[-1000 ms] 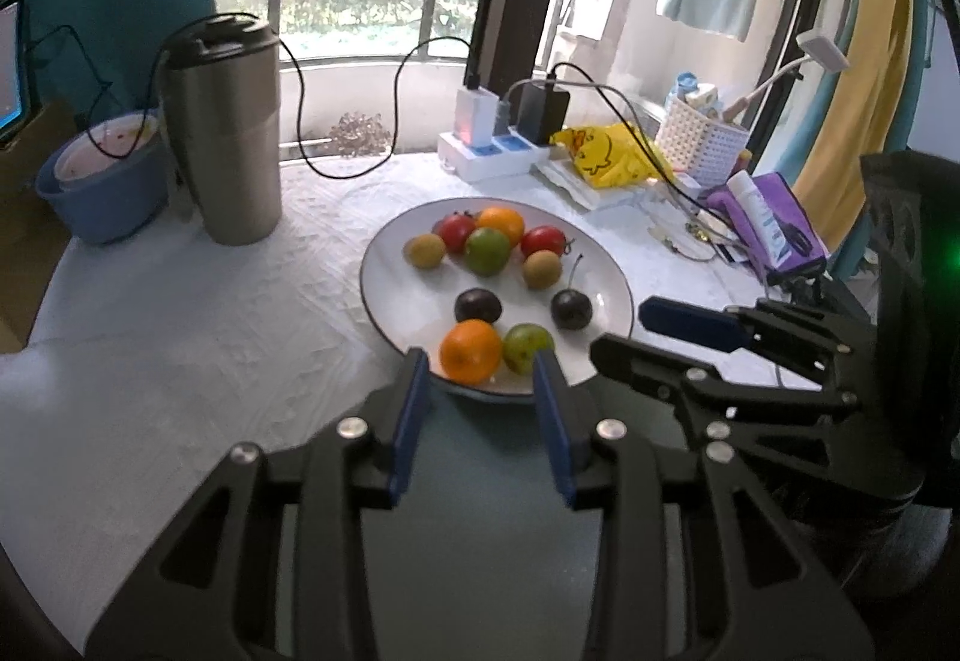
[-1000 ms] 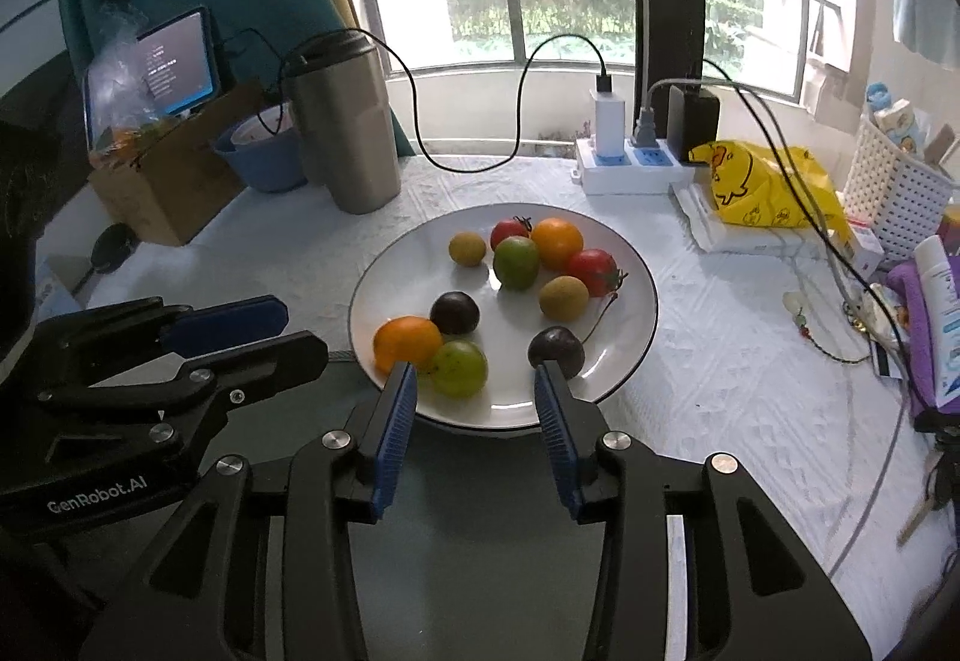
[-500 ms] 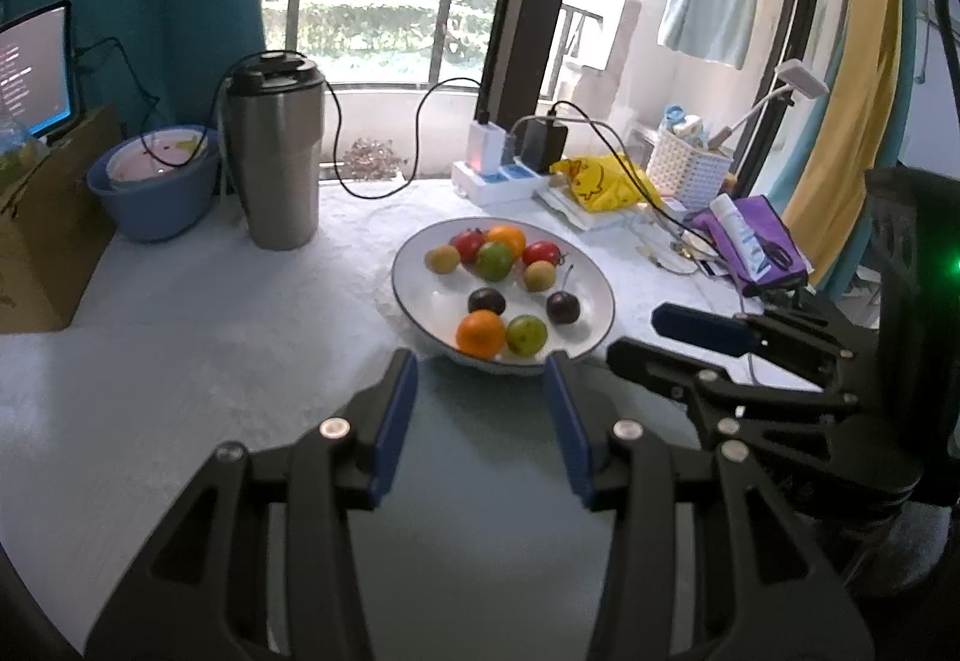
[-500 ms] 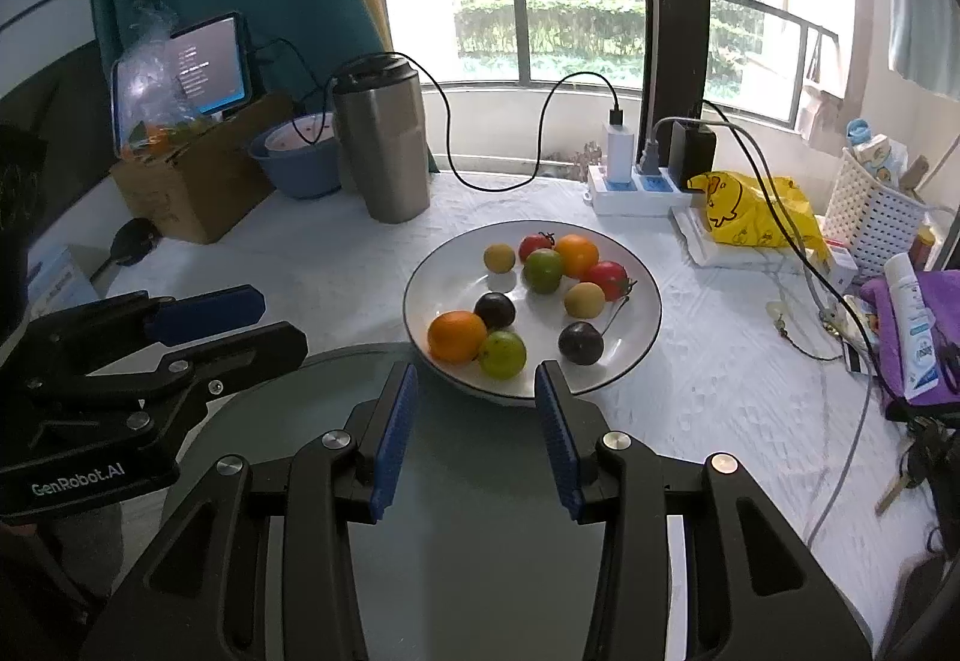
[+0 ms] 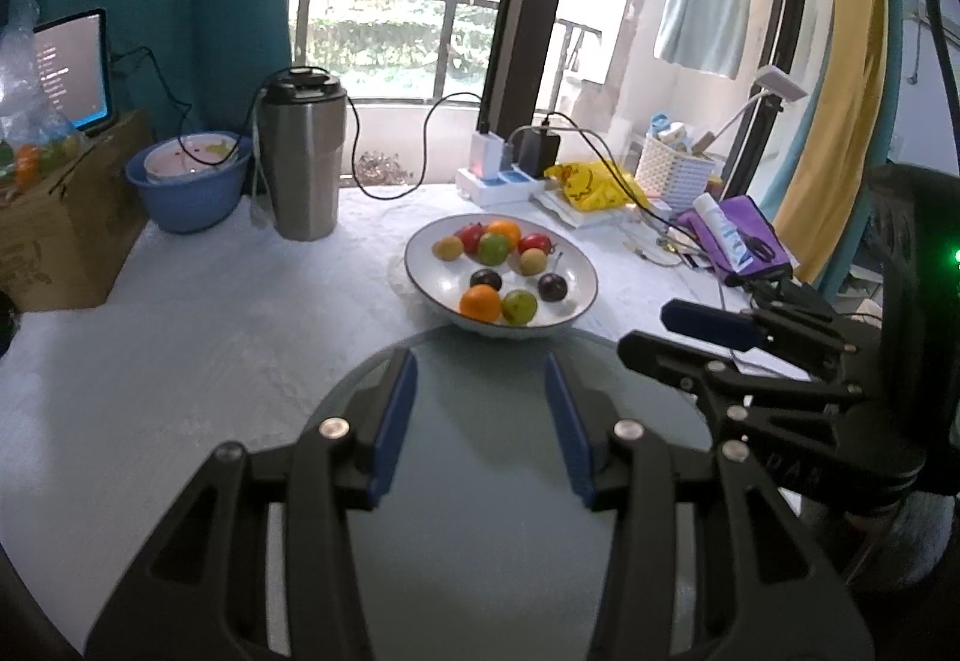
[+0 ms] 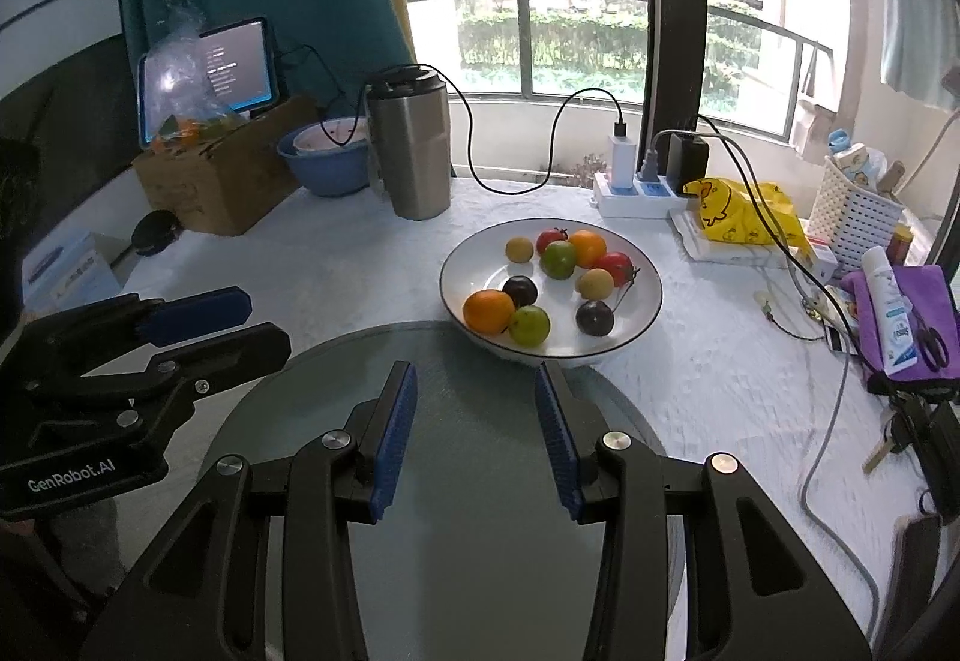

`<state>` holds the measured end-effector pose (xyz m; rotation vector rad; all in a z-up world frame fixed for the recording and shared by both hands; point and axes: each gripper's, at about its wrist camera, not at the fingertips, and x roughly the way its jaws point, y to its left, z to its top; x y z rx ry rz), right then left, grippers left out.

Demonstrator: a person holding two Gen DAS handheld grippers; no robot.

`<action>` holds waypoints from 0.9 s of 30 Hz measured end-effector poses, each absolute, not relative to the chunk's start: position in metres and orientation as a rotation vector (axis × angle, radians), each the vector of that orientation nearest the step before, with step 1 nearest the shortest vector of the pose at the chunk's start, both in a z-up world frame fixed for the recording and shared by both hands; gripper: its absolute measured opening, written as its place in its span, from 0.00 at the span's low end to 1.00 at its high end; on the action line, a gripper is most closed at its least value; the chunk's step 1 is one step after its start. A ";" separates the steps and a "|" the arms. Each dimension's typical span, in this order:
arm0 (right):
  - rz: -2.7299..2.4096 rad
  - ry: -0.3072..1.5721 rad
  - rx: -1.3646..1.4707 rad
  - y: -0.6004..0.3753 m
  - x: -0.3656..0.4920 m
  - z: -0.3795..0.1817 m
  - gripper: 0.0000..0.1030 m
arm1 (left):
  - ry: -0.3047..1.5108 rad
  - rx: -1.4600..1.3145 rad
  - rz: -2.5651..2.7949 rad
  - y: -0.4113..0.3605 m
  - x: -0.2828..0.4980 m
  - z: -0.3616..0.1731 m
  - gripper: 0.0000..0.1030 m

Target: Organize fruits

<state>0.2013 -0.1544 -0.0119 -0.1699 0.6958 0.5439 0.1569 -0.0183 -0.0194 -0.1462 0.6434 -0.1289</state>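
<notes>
From the left wrist view, the left hand-held gripper hangs released over a round grey glass disc on the white-clothed bench, its blue pads apart with nothing between them; its jaws have just been opening. Ahead sits the white round plate with a dark rim, holding two oranges, green, red, yellow and dark purple fruits, all on the plate and none in hand. The nearest orange touches a green fruit.

From the right wrist view, the right hand-held gripper is likewise released and empty, just short of the plate's near rim.

The step looks like a pause between picks. Next, one gripper should reach forward and down, straddle a near fruit, and close gently without nudging its neighbour.
</notes>
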 end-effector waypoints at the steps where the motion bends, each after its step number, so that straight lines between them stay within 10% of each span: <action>1: 0.544 0.693 -0.170 -0.154 0.199 -0.011 0.42 | 0.639 -0.145 -0.128 -0.018 0.153 -0.019 0.45; 6: 0.539 0.668 -0.171 -0.157 0.181 -0.004 0.42 | 0.630 -0.143 -0.110 -0.018 0.137 -0.015 0.46; 10: 0.530 0.645 -0.167 -0.159 0.168 0.004 0.42 | 0.603 -0.152 -0.109 -0.016 0.122 -0.008 0.74; 27: 0.462 0.509 -0.132 -0.182 0.126 0.052 0.64 | 0.483 -0.103 -0.077 -0.021 0.077 0.041 0.92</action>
